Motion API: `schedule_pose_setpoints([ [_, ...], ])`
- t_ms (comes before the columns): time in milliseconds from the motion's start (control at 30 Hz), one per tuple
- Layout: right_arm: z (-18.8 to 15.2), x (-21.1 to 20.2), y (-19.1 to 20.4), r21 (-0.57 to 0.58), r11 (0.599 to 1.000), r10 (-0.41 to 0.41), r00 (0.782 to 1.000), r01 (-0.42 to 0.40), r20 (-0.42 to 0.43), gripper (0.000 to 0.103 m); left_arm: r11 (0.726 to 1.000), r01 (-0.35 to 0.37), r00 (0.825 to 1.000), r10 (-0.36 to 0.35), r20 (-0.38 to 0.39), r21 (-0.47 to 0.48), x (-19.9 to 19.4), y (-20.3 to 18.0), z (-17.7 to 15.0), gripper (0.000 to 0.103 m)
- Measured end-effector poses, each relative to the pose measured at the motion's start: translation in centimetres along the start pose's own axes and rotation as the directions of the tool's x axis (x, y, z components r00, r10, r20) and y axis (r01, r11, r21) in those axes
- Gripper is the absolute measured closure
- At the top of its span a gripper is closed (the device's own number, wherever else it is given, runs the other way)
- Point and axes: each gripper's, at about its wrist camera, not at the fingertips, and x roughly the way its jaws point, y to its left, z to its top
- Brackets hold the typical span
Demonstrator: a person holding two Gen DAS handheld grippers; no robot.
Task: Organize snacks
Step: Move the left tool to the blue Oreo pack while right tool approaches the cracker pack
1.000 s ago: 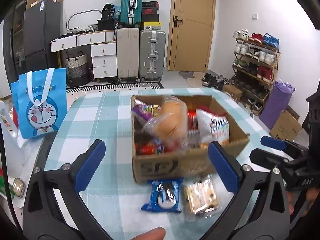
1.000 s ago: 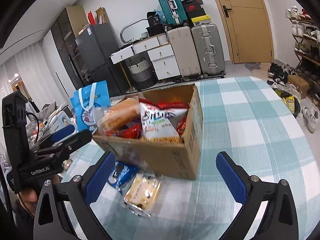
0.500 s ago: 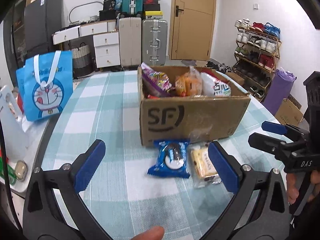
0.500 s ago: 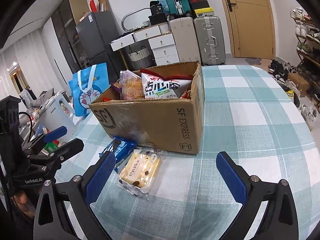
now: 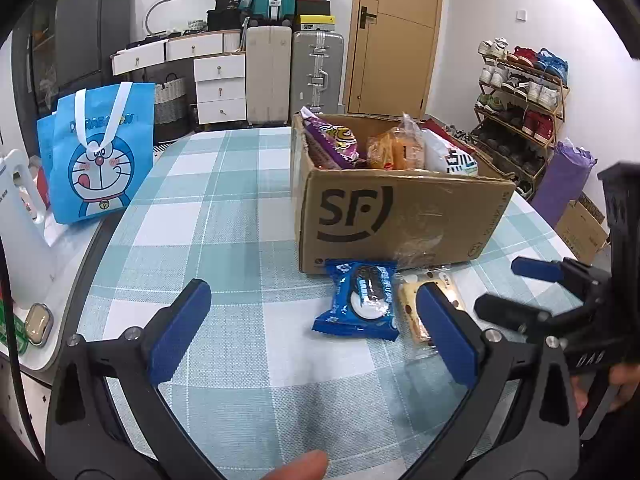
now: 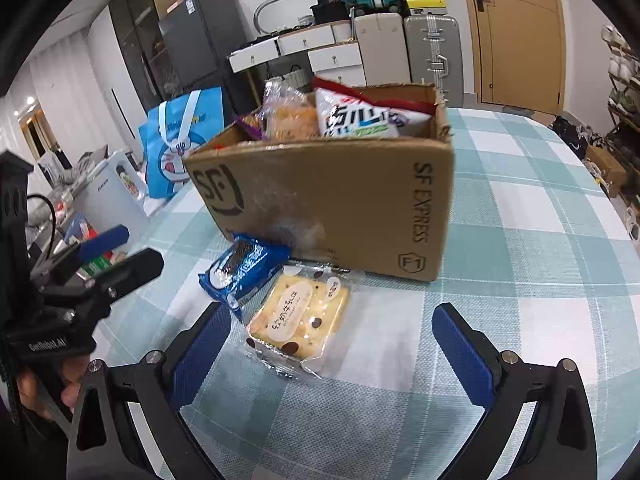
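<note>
**Two packets on the cloth, the box behind them**

My left tongs (image 5: 312, 334) hang low over the checked tablecloth (image 5: 224, 216), blue pads spread wide with nothing between them. My right tongs (image 6: 332, 346) are spread just as wide and hold nothing; in the left view they show at the right edge (image 5: 524, 292), pads apart.

Nearest to me lie the two loose snacks. The blue cookie packet (image 5: 362, 300) lies flat on the cloth, ahead of the left tongs and a little to the right. Touching its right side is the clear-wrapped yellow cracker pack (image 6: 298, 318), which sits between the right tongs' pads and just ahead of them; in the left view my right-hand pad covers part of it. Both packets lie right in front of the cardboard box (image 5: 400, 216), their far ends against its front wall or nearly so.

The box stands open on the cloth, printed SF on the front. Snacks stick up above its rim: a purple bag (image 5: 332, 142) at the left, a clear bag of orange-brown pieces (image 5: 394, 148) in the middle, a white bag with blue lettering (image 5: 456, 158) at the right.

Further off, past the table's left edge, stands a blue cartoon tote bag (image 5: 100, 152). Suitcases (image 5: 296, 72) line the far wall beside a wooden door (image 5: 394, 36).
</note>
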Motion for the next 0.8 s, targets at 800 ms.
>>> schedule_pose_setpoints([
  [800, 0.4, 6.8, 3.6, -0.08, 0.987, -0.147, 0.981, 0.138, -0.126, 0.001, 0.998, -0.024, 0.998, 0.021, -0.059, -0.06, 1.9, 2.7, -0.1, 0.001],
])
